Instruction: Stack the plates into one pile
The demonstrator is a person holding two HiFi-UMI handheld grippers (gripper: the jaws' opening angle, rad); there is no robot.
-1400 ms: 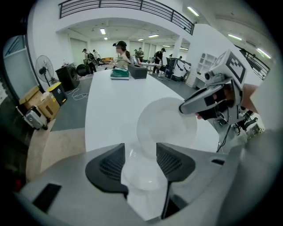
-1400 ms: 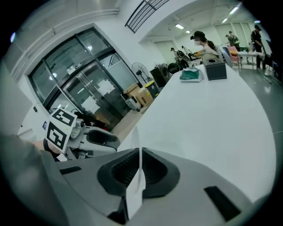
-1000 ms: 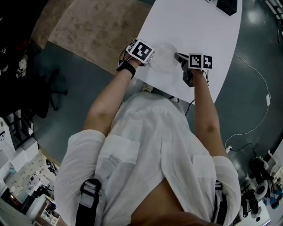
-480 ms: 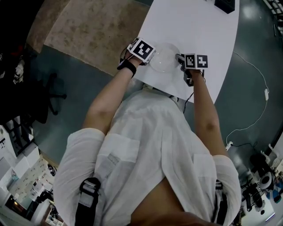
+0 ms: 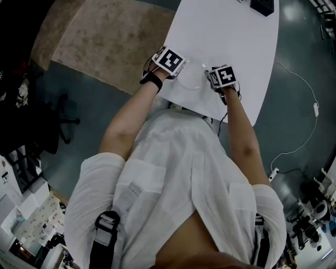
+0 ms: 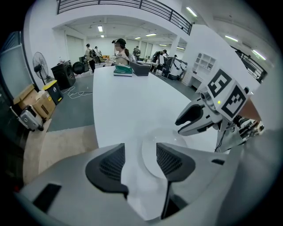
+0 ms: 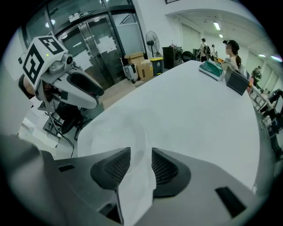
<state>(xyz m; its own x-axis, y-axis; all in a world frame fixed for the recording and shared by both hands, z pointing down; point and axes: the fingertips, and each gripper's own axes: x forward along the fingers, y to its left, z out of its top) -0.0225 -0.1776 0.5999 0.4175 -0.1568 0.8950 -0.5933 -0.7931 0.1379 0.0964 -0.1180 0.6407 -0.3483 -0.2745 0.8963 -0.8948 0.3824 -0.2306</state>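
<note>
A clear glass plate lies on the white table close to its near edge; whether more plates lie under it I cannot tell. My left gripper stands open at the plate's left side, and in the left gripper view the plate has its rim between the spread pads. My right gripper is at the plate's right side. Its jaws have just been opening, and in the right gripper view the plate has its rim in the gap, with the pads off it.
A dark box sits at the table's far end. A brown carpet lies to the left, and a cable runs over the floor to the right. People stand by the far end near a laptop.
The right gripper rolled and sank toward the table, and its jaws came apart. The plate now sits flatter on the table. The left gripper stayed put.
</note>
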